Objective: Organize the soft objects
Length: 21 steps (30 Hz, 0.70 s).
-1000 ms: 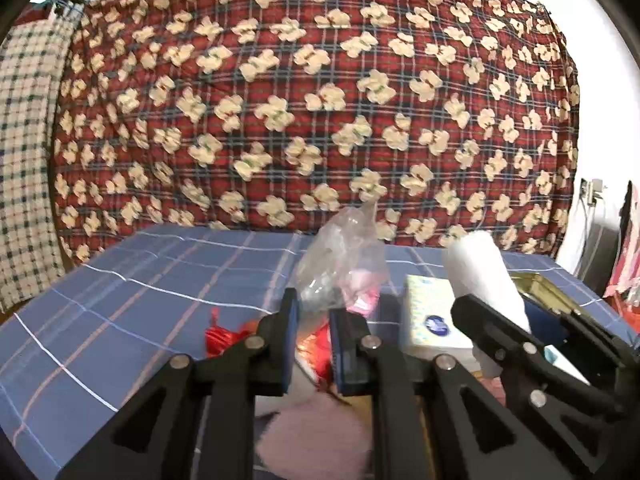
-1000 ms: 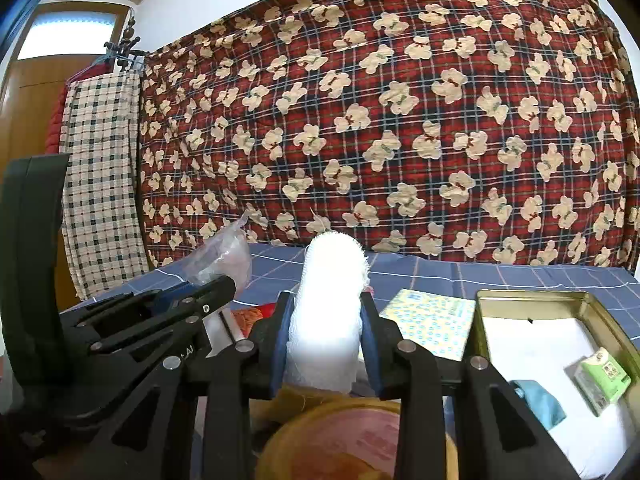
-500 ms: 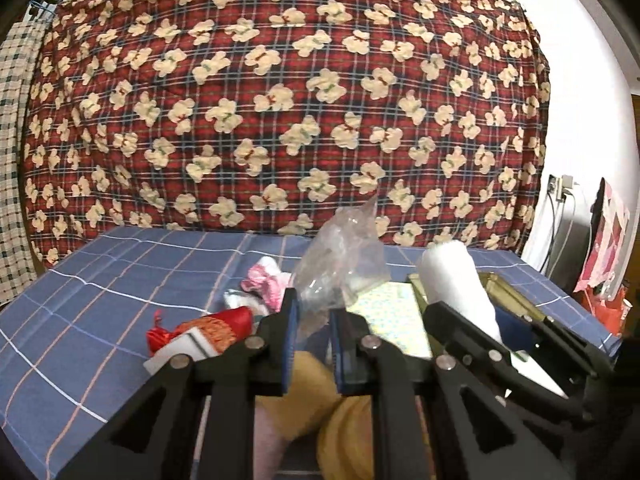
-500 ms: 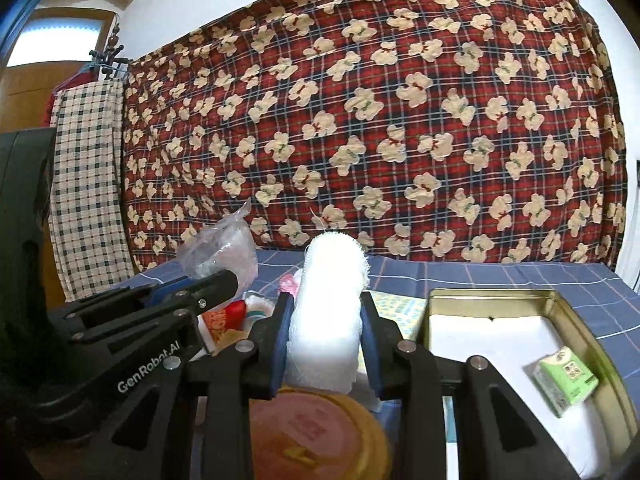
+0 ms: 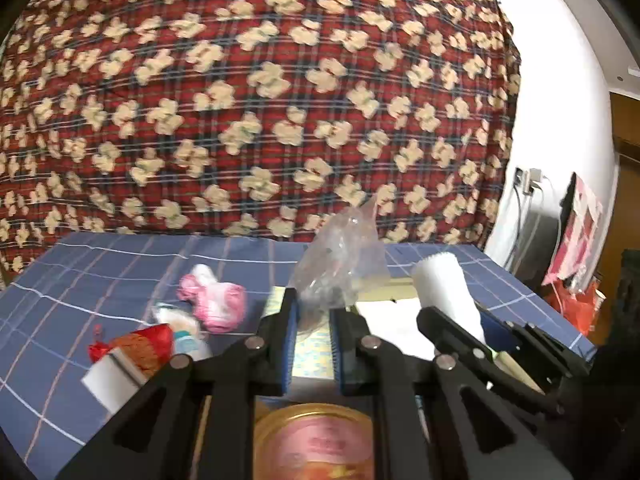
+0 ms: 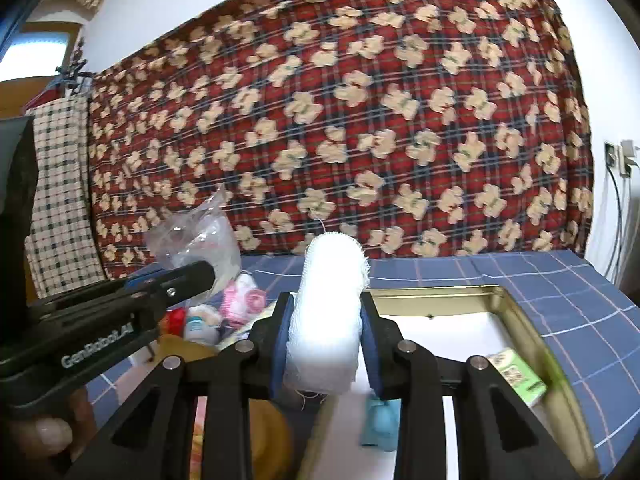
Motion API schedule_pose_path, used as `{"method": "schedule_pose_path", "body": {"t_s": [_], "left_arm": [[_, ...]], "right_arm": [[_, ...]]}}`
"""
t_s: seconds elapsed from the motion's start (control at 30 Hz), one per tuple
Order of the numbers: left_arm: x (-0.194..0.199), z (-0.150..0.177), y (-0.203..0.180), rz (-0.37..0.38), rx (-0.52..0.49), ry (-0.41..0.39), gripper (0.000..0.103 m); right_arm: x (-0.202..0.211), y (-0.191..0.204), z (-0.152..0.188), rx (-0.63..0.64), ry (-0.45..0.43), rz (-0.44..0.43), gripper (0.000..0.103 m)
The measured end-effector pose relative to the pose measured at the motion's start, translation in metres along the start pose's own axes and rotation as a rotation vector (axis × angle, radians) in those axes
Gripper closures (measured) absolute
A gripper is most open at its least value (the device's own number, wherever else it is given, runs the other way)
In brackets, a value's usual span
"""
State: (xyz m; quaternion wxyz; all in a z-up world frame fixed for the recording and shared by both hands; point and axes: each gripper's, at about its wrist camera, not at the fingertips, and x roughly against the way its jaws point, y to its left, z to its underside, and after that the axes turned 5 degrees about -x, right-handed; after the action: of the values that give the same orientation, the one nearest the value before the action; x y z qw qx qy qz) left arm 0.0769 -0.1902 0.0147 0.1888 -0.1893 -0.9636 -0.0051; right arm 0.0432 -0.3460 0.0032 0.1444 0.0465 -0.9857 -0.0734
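Note:
My left gripper [image 5: 313, 344] is shut on a crumpled clear plastic bag [image 5: 340, 264], held above the table; the bag also shows in the right wrist view [image 6: 196, 244]. My right gripper [image 6: 326, 344] is shut on a white gauze roll [image 6: 330, 312], held upright over the near left edge of a gold tin tray [image 6: 532, 332]; the roll also shows in the left wrist view [image 5: 444, 292]. The tray holds a small green packet [image 6: 516, 376] and a teal cloth [image 6: 380, 420].
On the blue checked tablecloth [image 5: 100, 280] lie a pink-white soft item [image 5: 214, 300], a red pouch [image 5: 140, 346], a white block [image 5: 110, 384], a patterned tissue pack [image 5: 312, 356] and a round gold tin lid [image 5: 316, 440]. A red floral blanket [image 6: 360, 120] hangs behind.
Both grippers have moved rightward over the table with their loads still held. The tray now lies closer under the right gripper, and the round lid has come into the left view.

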Motion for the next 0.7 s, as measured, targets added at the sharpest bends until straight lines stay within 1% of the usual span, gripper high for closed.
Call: {"method": "schedule_pose_path", "body": {"t_s": [0.17, 0.33, 0.47, 0.6, 0.7], "left_arm": [[-0.016, -0.005, -0.023, 0.061, -0.016, 0.077, 0.090], [-0.037, -0.013, -0.051, 0.138, -0.026, 0.181, 0.090], [-0.057, -0.019, -0.068, 0.194, -0.025, 0.263, 0.090], [-0.070, -0.025, -0.082, 0.199, -0.047, 0.300, 0.090], [-0.085, -0.025, -0.086, 0.219, -0.025, 0.361, 0.090]], "right_arm": [[0.002, -0.031, -0.009, -0.031, 0.021, 0.054, 0.068], [0.003, -0.065, -0.015, -0.080, 0.044, 0.100, 0.068], [0.000, -0.084, -0.018, -0.101, 0.094, 0.142, 0.068], [-0.010, -0.096, -0.020, -0.109, 0.180, 0.138, 0.068], [-0.018, -0.103, -0.021, -0.101, 0.226, 0.158, 0.068]]}}
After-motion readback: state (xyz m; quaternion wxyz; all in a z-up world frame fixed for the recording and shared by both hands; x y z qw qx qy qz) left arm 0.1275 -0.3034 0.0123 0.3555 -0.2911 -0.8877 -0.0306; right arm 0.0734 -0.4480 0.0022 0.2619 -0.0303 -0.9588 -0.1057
